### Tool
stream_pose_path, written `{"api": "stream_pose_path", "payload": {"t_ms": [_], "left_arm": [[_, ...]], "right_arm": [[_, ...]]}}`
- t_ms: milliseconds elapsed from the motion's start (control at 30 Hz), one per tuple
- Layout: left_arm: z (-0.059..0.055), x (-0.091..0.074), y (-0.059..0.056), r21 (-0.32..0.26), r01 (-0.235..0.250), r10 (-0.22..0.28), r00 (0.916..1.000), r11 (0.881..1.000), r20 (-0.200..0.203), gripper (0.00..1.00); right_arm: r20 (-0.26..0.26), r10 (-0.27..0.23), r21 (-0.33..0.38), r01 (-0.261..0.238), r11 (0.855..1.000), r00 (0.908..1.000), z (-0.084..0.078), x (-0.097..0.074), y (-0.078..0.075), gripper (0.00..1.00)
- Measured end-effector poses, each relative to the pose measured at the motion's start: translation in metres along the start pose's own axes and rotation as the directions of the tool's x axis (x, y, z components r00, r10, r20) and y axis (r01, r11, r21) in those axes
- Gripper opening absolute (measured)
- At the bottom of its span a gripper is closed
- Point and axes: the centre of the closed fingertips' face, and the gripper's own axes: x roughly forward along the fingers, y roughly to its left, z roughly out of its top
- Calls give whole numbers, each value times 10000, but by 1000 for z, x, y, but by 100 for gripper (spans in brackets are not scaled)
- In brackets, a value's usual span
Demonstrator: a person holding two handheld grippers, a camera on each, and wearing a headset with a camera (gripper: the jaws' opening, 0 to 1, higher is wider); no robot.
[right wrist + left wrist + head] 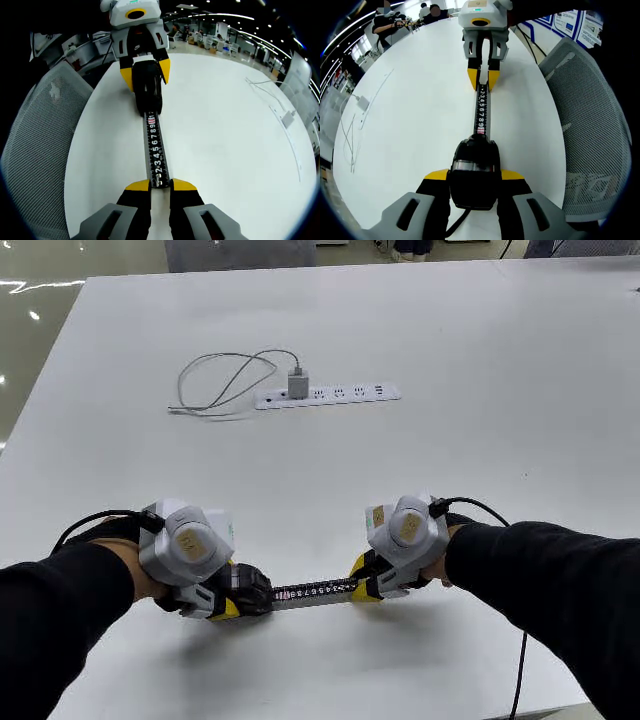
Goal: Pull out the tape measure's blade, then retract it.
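Tape measure case clamped in left hand-held gripper; right hand-held gripper pinching blade tip (short stretch out).

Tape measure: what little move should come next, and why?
Probably slide the right gripper a bit farther from the case: it pinches the blade tip, the left gripper grips the case, and only a short stretch is out.

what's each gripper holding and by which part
Left gripper clamps the tape measure's case; right gripper pinches the blade by its tip.
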Motion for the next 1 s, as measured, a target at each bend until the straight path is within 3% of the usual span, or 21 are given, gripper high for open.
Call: {"api": "stream_pose_path", "payload": {"t_ms": [1000], "left_arm": [[1, 0, 0, -15, -4, 4, 10000, 10000, 80, 30]], "right_arm": [[-105, -38, 63, 39, 10000, 9999, -7, -5, 0, 9]]}}
